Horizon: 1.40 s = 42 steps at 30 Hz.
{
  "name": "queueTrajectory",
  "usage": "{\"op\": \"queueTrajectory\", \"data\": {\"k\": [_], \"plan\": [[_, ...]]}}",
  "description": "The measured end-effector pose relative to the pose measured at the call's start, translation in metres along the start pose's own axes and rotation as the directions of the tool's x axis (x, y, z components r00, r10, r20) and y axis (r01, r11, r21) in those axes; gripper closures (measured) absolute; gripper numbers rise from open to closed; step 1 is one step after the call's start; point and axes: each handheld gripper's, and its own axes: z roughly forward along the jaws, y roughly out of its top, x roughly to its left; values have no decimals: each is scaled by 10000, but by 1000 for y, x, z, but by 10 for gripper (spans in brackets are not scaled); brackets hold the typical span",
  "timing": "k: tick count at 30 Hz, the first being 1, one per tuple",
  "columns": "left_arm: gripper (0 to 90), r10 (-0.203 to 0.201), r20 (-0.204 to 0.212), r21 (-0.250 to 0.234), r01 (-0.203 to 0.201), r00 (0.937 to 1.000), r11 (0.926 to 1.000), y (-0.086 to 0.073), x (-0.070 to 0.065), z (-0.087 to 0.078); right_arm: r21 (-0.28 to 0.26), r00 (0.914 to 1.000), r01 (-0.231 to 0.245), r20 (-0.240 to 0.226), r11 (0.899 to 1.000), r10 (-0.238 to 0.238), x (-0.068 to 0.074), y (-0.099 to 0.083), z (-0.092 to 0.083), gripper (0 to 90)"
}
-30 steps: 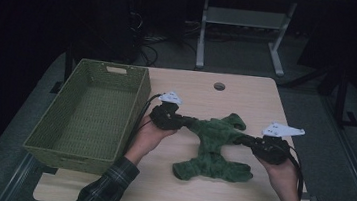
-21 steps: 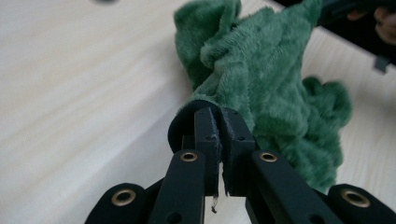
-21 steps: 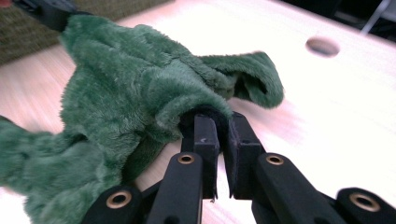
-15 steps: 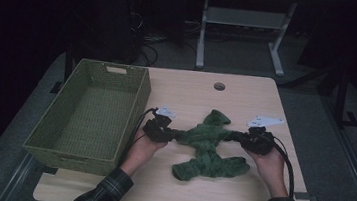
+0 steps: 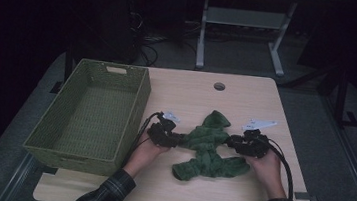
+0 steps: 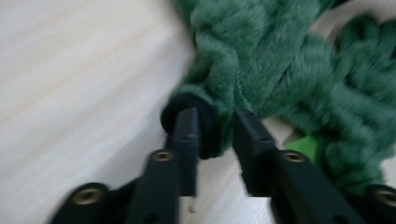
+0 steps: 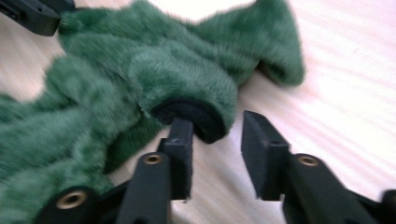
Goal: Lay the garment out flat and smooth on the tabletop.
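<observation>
Both tools, left [image 5: 176, 139] and right [image 5: 231, 140], are letting go: jaws just opening around the garment's [image 5: 209, 146] cuffs, right of the basket [image 5: 137, 107]. I'm backing out level, avoiding snags.

Dark plaid sleeves [image 5: 106, 196] cover both forearms, and each black hand-held gripper [image 5: 178, 140] carries a grey three-cornered plate [image 5: 259, 124], brass-coloured screws [image 6: 163, 155] and a black cable [image 5: 285, 167].

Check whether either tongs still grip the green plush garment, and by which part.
Neither grips it. Both tongs, left and right, have just been opening; each sleeve's black-lined cuff of the green plush garment lies loose between the jaws, on the table.
</observation>
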Motion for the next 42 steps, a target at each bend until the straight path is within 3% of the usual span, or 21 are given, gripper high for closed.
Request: {"op": "queueTrajectory", "data": {"k": [5,7,10,16,18,22,24,29,30,32,33,35,37,38,42], "plan": [[564,304,36,-726,-300,9995,9969,27,0,-13,-809,9998,-142,152,9966,155,-3,8,-19,587],[562,490,-35,-978,-491,9988,9940,41,0,-12,-804,9995,-197,239,9966,216,-6,11,-22,578],[577,703,57,-1315,-690,9975,9889,63,2,1,-857,9990,-339,264,9957,363,-12,14,-22,577],[621,942,419,-1101,-891,9947,9899,87,7,42,-1009,9984,-502,227,9936,527,-15,15,-21,578],[621,1034,700,-781,-979,9922,9921,89,7,56,-976,9982,-577,113,9936,590,-14,14,-20,578],[626,1155,874,-307,-1132,9895,9931,87,4,75,-953,9991,-423,46,9945,430,-12,14,-17,577],[629,1313,879,-112,-1309,9874,9913,86,5,79,-958,9991,-414,25,9945,418,-12,15,-16,578],[625,1289,1113,90,-1307,9854,9914,82,2,86,-893,9991,-420,51,9951,427,-13,14,-15,578],[620,1474,1111,206,-1505,9828,9884,82,2,86,-911,9991,-424,39,9949,429,-13,14,-15,578],[626,1509,1011,285,-1545,9834,9876,81,0,88,-923,9990,-441,75,9948,450,-13,15,-15,578],[660,1682,1001,482,-1736,9807,9836,81,0,89,-925,9987,-502,67,9944,511,-13,15,-14,578],[779,1533,835,554,-1581,9847,9859,80,1,91,-922,9982,-580,92,9940,591,-14,16,-13,578],[867,1348,827,300,-1376,9874,9900,80,4,88,-924,9976,-678,93,9934,689,-15,16,-11,579],[878,1150,772,62,-1159,9904,9932,79,5,85,-949,9978,-640,114,9934,654,-16,17,-9,582],[884,906,605,-656,-866,9940,9941,81,9,68,-991,9962,-832,167,9916,853,-19,18,-4,587]]}}
